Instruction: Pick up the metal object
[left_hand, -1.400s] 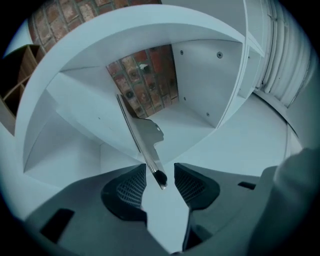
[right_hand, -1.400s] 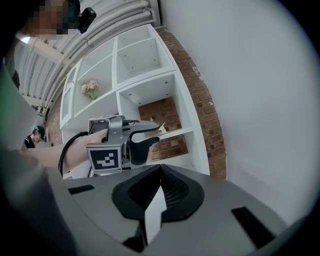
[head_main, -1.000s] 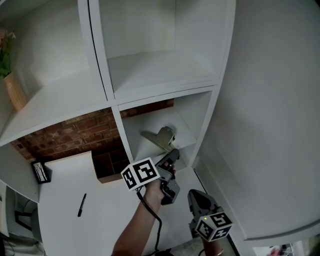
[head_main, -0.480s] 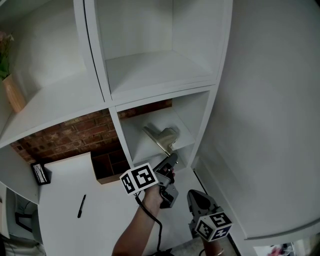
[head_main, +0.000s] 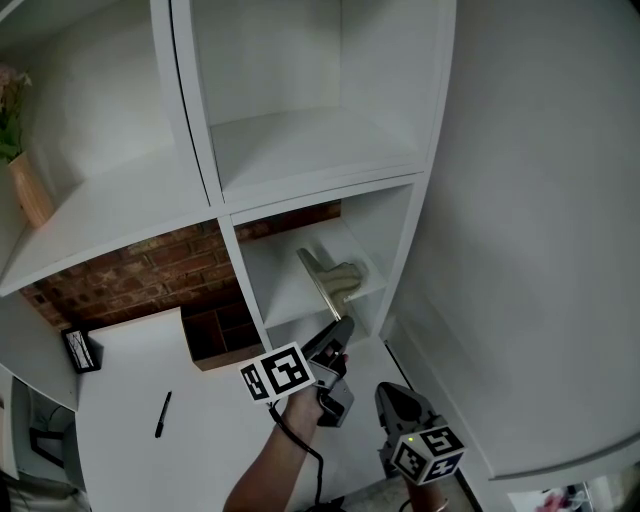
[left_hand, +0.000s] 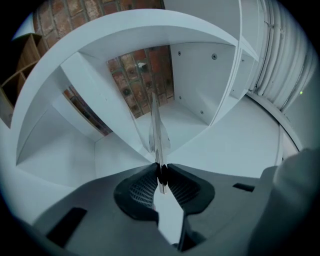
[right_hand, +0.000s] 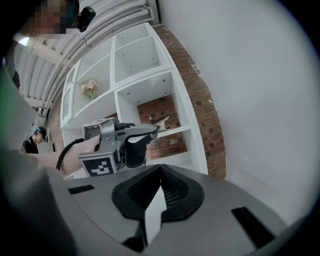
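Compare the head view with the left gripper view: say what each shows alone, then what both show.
Head view only: the pen on the table, and the vase. Left gripper view only: the left gripper's jaws, which have just been closing, pinching the metal object's thin edge. Both: that object, the white shelf and the brick wall.

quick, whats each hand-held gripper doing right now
left hand-held gripper: jaws have just been closing, now clamped on the thin edge of the metal object
right hand-held gripper: shut, holding nothing
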